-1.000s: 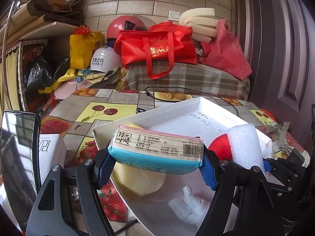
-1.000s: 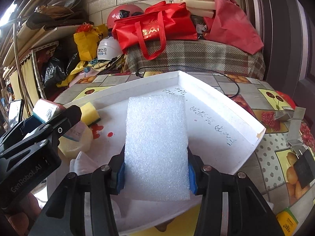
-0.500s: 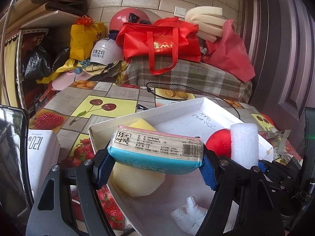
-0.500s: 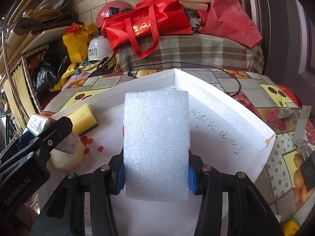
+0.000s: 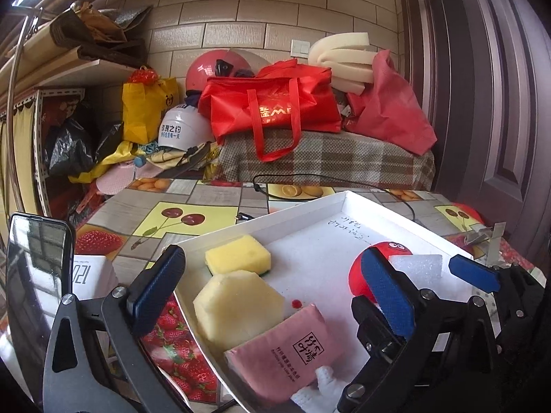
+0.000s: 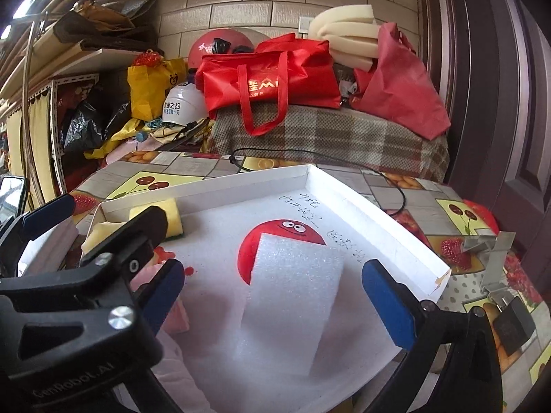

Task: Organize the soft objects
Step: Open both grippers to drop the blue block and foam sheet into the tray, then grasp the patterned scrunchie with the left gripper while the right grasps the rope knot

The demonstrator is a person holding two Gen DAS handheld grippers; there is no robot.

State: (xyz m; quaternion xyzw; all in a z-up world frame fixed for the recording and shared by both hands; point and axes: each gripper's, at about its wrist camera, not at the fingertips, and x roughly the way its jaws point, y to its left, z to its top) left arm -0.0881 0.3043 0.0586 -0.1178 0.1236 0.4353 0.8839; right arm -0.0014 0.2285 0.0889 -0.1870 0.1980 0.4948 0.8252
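Beneath both claws spreads the tabletop (image 5: 206, 203), covered in a fruit-print oilcloth, and on it sits the white tray (image 6: 347, 189) that collects the soft things. Ahead of the left claw (image 5: 275, 296) the tray already carries most of the load: a pale yellow hexagonal foam block (image 5: 237, 306) directly between its spread fingers, a yellow sponge (image 5: 237, 258) just beyond that, and a pink tissue pack (image 5: 289, 351) lying flat on the tray floor nearest the claw, touching the foam block. A small white knitted item (image 5: 320, 385) shows at the claw's base, partly hidden. To this claw's right a red smiley ball (image 6: 282, 237) rests in the tray, with the white foam sheet (image 6: 292, 296) leaning against it in front.

Judging by this layout, the sorting looks nearly finished: both items now lie in the tray. A white box (image 5: 89, 275) stands on the tabletop left of the left claw; whether it belongs to the task I cannot tell.

The left claw's jaws have just been opening and now stand wide, gripping nothing, the tissue pack lying free below them. The right claw (image 6: 275, 292) has likewise just been opening; its blue pads are spread well clear of the foam sheet that lies between them.
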